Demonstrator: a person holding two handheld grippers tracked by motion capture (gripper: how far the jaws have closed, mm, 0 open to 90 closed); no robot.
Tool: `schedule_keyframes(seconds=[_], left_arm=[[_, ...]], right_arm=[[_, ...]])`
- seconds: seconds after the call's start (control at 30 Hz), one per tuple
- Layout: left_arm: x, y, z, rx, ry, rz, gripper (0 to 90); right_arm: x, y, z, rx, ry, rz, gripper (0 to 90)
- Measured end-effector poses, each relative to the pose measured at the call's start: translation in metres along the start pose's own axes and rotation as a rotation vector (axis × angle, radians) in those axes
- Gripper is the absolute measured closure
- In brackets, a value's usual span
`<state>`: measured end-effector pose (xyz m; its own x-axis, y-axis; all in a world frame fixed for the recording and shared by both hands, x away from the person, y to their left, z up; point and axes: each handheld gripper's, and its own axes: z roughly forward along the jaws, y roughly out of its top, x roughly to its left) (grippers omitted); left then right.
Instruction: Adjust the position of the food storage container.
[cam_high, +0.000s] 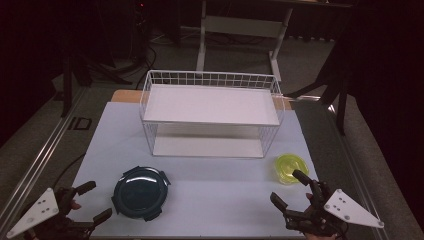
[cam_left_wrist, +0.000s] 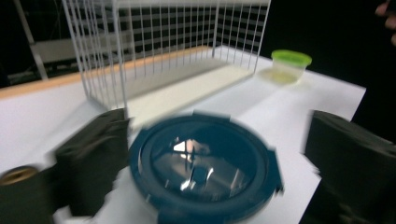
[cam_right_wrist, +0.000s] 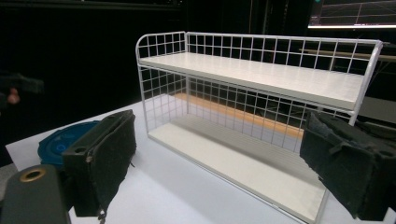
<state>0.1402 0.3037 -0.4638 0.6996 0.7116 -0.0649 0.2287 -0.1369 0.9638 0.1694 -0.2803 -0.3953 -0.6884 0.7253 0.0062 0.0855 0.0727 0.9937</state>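
High view: left tool (cam_high: 90, 202) with jaws spread, just beside dark blue lidded container (cam_high: 140, 193) at near left of table (cam_high: 210, 195), likely lined up for grasp. Right tool (cam_high: 295, 191) spread too, near small green-lidded tub (cam_high: 290, 167). Wire rack (cam_high: 212, 115) behind, both shelves bare.

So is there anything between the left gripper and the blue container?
Nothing visible. The left gripper is open beside the blue container, with bare table between them. In the left gripper view the container sits straight ahead between the jaws, and the rack stands farther back.
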Motion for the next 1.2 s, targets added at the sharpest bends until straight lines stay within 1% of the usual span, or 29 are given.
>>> schedule_keyframes(seconds=[0.03,0.07,0.1,0.13,0.17,0.2,0.23,0.27,0.3,0.33,0.37,0.4,0.43,0.47,0.5,0.53,0.57,0.6,0.63,0.67,0.7,0.77,0.87,0.93,1.0,1.2], left_arm=[[0.002,-0.005,-0.001,0.01,0.001,0.004,14.5],[0.005,-0.009,-0.001,0.024,0.009,0.002,16.1],[0.01,-0.017,-0.002,0.043,0.011,-0.003,29.8],[0.01,-0.017,-0.002,0.043,0.011,-0.003,37.2],[0.013,-0.021,-0.002,0.058,0.01,-0.009,37.2],[0.016,-0.025,-0.002,0.076,0.003,-0.014,43.6],[0.018,-0.028,-0.001,0.09,-0.001,-0.017,54.6],[0.02,-0.032,-0.001,0.106,-0.006,-0.022,54.6],[0.023,-0.037,-0.001,0.128,-0.017,-0.015,66.7],[0.023,-0.037,-0.001,0.128,-0.017,-0.015,72.1],[0.027,-0.043,-0.001,0.146,-0.038,-0.027,75.8],[0.027,-0.043,-0.001,0.146,-0.038,-0.027,78.3],[0.027,-0.045,-0.001,0.155,-0.042,-0.029,78.3],[0.028,-0.048,0.0,0.164,-0.039,-0.031,82.2],[0.029,-0.051,0.001,0.166,-0.042,-0.043,87.9],[0.029,-0.051,0.001,0.166,-0.042,-0.043,88.8],[0.03,-0.053,0.002,0.171,-0.038,-0.04,89.1],[0.03,-0.054,0.003,0.18,-0.041,-0.043,89.1],[0.03,-0.057,0.007,0.205,-0.042,-0.026,89.4],[0.03,-0.057,0.007,0.205,-0.042,-0.026,89.4],[0.03,-0.059,0.01,0.219,-0.05,-0.025,89.4],[0.029,-0.06,0.013,0.23,-0.05,-0.022,89.4],[0.029,-0.06,0.016,0.232,-0.056,-0.025,89.4],[0.029,-0.06,0.017,0.237,-0.052,-0.022,89.4],[0.03,-0.06,0.019,0.232,-0.062,-0.029,89.5],[0.033,-0.057,0.024,0.234,-0.055,-0.033,89.5]], right_arm=[[0.0,0.0,0.0,0.002,-0.001,0.001,10.1],[0.0,0.0,0.0,0.006,-0.002,0.001,10.1],[-0.001,-0.001,0.001,0.008,0.001,0.008,10.1],[-0.001,-0.001,0.001,0.008,0.001,0.008,10.1],[-0.001,-0.002,0.001,0.01,0.003,0.012,10.1],[0.0,-0.002,0.002,0.012,0.007,0.017,10.1],[0.0,-0.003,0.002,0.011,0.008,0.016,10.2],[0.0,-0.003,0.002,0.011,0.008,0.016,10.2],[0.0,-0.003,0.002,0.001,0.017,0.017,10.1],[0.0,-0.003,0.002,0.001,0.017,0.017,10.1],[0.0,-0.004,0.002,0.002,0.002,0.01,10.1],[0.0,-0.004,0.002,0.002,0.002,0.01,10.1],[-0.001,-0.004,0.002,0.006,0.008,0.015,10.1],[-0.002,-0.005,0.003,0.009,0.013,0.022,10.1],[-0.003,-0.008,0.004,0.008,0.02,0.028,10.2],[-0.003,-0.008,0.004,0.008,0.02,0.028,10.2],[-0.004,-0.011,0.005,0.012,0.031,0.029,10.1],[-0.004,-0.011,0.005,0.012,0.031,0.029,10.1],[-0.004,-0.014,0.006,0.02,0.038,0.033,10.2],[-0.004,-0.014,0.006,0.02,0.038,0.033,10.2],[-0.004,-0.014,0.007,0.025,0.038,0.031,10.2],[-0.004,-0.015,0.008,0.028,0.041,0.033,10.2],[-0.004,-0.015,0.008,0.028,0.041,0.031,10.1],[-0.004,-0.015,0.007,0.028,0.043,0.029,10.1],[-0.004,-0.016,0.007,0.031,0.042,0.029,10.1],[-0.004,-0.016,0.008,0.033,0.047,0.028,10.1]])
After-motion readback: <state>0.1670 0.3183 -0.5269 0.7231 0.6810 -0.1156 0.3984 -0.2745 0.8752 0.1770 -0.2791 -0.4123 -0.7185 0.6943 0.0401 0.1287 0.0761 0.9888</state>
